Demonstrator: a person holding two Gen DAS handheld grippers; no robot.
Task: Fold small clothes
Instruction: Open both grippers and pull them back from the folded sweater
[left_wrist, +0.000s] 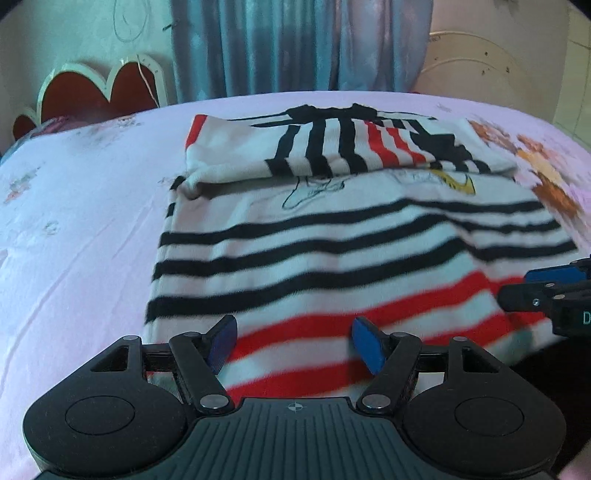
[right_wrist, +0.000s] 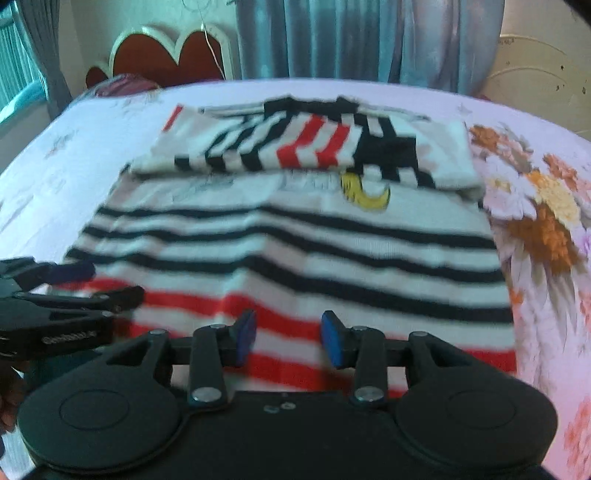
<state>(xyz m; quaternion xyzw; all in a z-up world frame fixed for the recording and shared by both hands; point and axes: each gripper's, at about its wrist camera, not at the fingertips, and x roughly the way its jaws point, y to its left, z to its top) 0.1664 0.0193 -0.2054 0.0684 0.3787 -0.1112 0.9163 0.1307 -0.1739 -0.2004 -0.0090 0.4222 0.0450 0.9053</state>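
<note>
Left wrist view has the striped sweater (left_wrist: 351, 236) flat on the pink bed sheet (left_wrist: 81, 229), sleeves folded across the top; left gripper (left_wrist: 293, 341) gapes wide, right gripper (right_wrist: 288, 338) narrower, both empty over the hem; next is probably pinching the hem and folding it up

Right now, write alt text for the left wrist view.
A striped sweater, sleeves folded across its top, lies on a pink floral bedsheet. The left gripper hangs open above its red-striped hem, with the right gripper at the right edge.

Soft daylight; motion blur; fisheye-bent edges.
</note>
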